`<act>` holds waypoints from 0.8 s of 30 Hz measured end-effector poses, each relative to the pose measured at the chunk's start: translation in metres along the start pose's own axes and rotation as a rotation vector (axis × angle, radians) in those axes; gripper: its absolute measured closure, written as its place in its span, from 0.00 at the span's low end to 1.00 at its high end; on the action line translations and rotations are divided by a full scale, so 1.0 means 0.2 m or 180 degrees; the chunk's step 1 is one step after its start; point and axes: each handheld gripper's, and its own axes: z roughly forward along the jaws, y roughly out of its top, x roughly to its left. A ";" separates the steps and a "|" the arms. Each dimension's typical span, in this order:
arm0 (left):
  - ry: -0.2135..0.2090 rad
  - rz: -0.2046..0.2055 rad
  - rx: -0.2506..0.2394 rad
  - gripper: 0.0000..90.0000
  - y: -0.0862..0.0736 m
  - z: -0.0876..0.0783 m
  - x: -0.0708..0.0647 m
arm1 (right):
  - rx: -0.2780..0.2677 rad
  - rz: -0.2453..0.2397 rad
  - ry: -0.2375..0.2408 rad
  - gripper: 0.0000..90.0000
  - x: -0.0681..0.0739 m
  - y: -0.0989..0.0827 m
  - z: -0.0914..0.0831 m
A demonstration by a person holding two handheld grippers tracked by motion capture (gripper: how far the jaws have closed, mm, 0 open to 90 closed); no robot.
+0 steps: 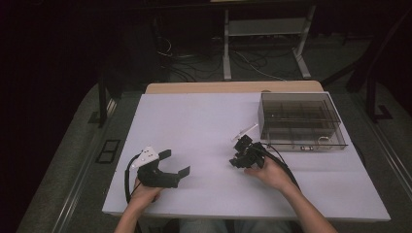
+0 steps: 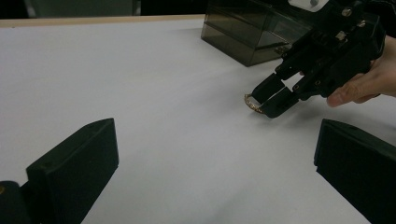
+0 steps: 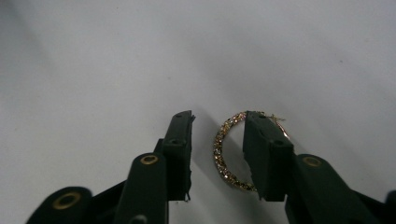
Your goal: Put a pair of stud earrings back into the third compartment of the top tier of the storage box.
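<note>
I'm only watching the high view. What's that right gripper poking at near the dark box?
Observer: A small gold hoop studded with tiny stones, lying flat on the white table.
Operator: Has it been grabbed?
Observer: Not yet. In the right gripper view, one side of the hoop lies between the jaws of the right gripper, with a gap to one jaw.
Operator: And the other gripper?
Observer: The left gripper has its jaws wide apart, with bare table between them.

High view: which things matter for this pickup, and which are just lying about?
In play:
right gripper, jaws around, not yet pressing
sparkly hoop earring

Lying about:
smoked compartment box
small ring in it
left gripper, open, idle
</note>
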 end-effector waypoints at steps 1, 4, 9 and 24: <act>0.0001 -0.0002 -0.0001 0.00 0.00 0.00 0.00 | -0.0005 0.0002 0.0005 0.73 0.00 0.00 0.00; 0.0013 -0.0003 -0.0006 0.00 0.00 0.00 0.00 | -0.0001 -0.0013 0.0010 0.79 0.00 0.00 0.00; 0.0030 -0.0007 -0.0012 0.00 0.00 0.00 0.00 | 0.0027 -0.0013 0.0005 0.87 0.00 0.00 0.00; 0.0025 -0.0009 -0.0004 0.00 0.00 0.00 0.00 | 0.0099 0.0006 -0.0005 0.94 0.01 -0.01 0.01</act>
